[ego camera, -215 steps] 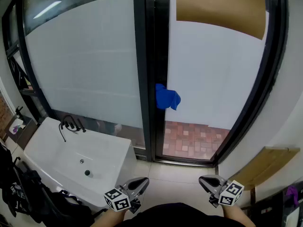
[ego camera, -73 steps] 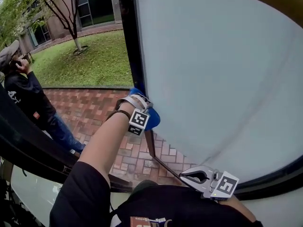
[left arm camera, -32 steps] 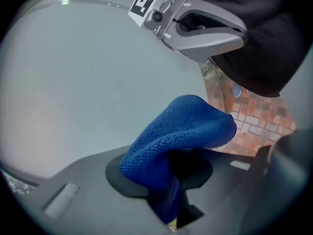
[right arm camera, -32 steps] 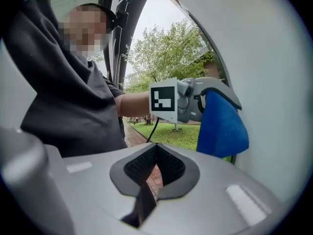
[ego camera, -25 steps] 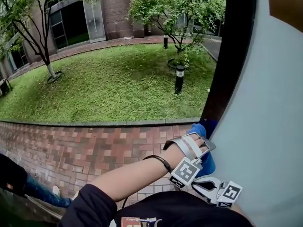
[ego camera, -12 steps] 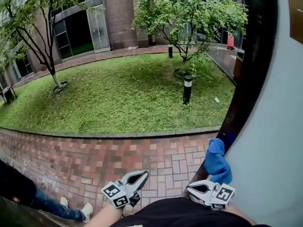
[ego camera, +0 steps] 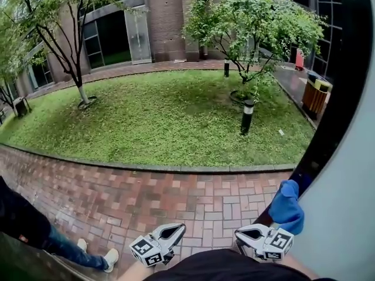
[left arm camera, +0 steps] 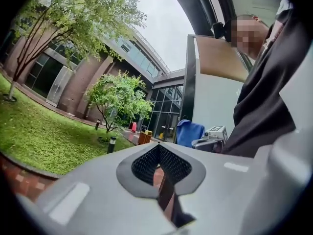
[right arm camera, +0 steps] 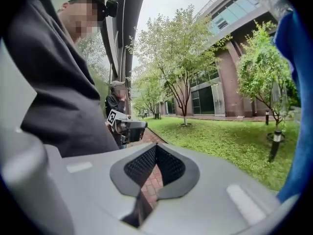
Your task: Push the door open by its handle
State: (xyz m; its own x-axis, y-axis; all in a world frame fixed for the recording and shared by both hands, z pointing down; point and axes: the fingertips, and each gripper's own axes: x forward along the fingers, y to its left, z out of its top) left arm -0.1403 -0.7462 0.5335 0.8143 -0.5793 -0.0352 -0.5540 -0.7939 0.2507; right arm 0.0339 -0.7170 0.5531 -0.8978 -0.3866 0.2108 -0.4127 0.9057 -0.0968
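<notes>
1. Lawn point(ego camera: 164, 116): fills the middle of the head view. A curved kerb bounds it on the near side.
2. Building point(ego camera: 167, 10): brick and glass, standing behind the lawn.
3. Door point(ego camera: 348, 215): a pale panel with a dark edge, running down the right margin of the head view. It stands swung open, so the courtyard shows past it.
4. Brick paving point(ego camera: 176, 198): a red band between the kerb and the person's body.
5. Trees point(ego camera: 246, 16): one stands at the far right of the lawn and a barer one at the left.
6. Bystander point(ego camera: 61, 247): only a jeans leg and a pale shoe show at the lower left of the head view. The right gripper view shows this person standing on the paving.
7. Handle point(ego camera: 287, 206): wrapped in blue cloth and fixed at the door's edge. It is just beyond and to the right of the right claw, and neither claw touches it.
8. Left claw point(ego camera: 179, 229): held low near the body, well apart from the handle. Its jaws have just been closing and now meet, with nothing between them.
9. Right claw point(ego camera: 239, 234): beside the left one and nearer the door. Its jaws are together and empty.
10. Bollard lamp point(ego camera: 248, 116): upright on the lawn below the right tree.
</notes>
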